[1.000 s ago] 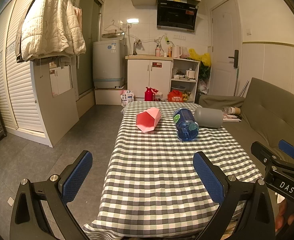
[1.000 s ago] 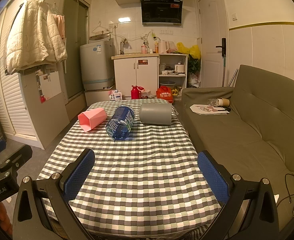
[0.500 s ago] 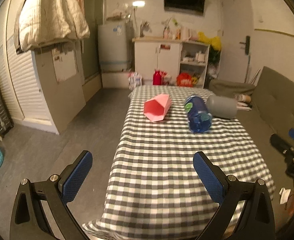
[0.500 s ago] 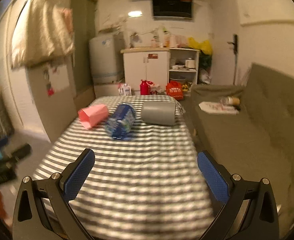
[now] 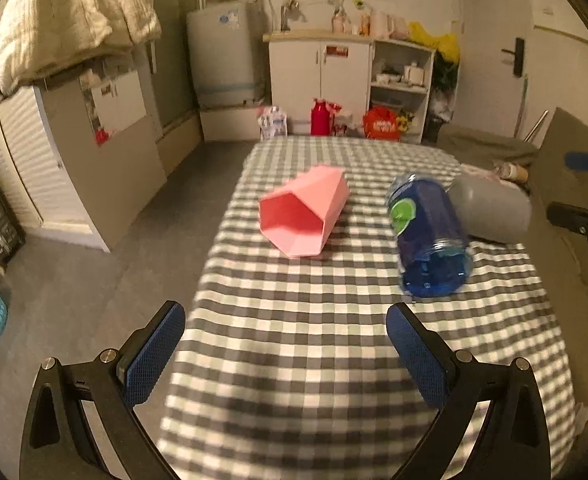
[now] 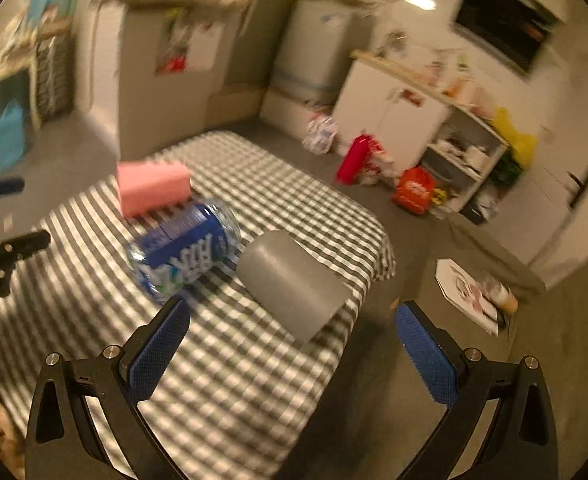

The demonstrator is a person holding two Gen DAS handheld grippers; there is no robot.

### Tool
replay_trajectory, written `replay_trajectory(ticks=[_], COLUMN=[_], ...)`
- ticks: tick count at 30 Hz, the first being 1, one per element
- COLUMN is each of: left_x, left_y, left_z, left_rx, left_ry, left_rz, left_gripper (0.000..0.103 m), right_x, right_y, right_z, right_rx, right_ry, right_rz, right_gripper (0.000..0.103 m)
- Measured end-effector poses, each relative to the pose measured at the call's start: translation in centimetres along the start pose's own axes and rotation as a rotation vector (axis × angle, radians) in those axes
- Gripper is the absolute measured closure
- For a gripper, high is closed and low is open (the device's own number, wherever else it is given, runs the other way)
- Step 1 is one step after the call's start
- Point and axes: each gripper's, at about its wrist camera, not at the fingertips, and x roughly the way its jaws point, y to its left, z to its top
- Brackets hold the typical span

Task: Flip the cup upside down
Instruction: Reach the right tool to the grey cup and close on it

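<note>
Three cups lie on their sides on the checked tablecloth [image 5: 301, 344]: a pink faceted cup [image 5: 303, 212], a blue clear cup [image 5: 427, 240] and a grey cup [image 5: 489, 210]. In the right wrist view the grey cup [image 6: 292, 284] lies just ahead of my right gripper [image 6: 294, 344], with the blue cup [image 6: 186, 248] and the pink cup [image 6: 152, 186] further left. My left gripper [image 5: 286, 344] is open and empty above the near part of the table, short of the pink cup. My right gripper is open and empty, tilted, over the table's right edge.
A grey sofa [image 5: 565, 184] runs along the table's right side. White cabinets [image 5: 317, 80], a shelf and a washing machine [image 5: 222, 56] stand at the back. Bags and a red bottle [image 5: 319, 122] sit on the floor beyond the table.
Both grippers have moved forward towards the cups. The right gripper has swung right and tilted, so the grey cup now lies close in front of it. Both stay open.
</note>
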Motion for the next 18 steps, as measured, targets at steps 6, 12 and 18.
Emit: replay_trajectory(ticks=[6,12,18], left_x=[3.0,4.3,4.5], left_y=[0.3,-0.1,0.2], left_z=[0.5,0.9,0.9], left_rx=[-0.04,-0.01,0.005], left_ry=[0.075,0.087,0.097], left_rz=[-0.003,-0.001,0.011], left_gripper=[0.0,0.0,0.0], right_x=[7.3,11.9,13.8], right_y=[0.9,1.9,1.7], right_z=[1.0,1.5,1.2], right_rx=[-0.259,-0.407,-0.395], right_ry=[0.159,0.23,0.289], right_rz=[0.057,0.064,0.071], right_gripper=[0.0,0.001,0.023])
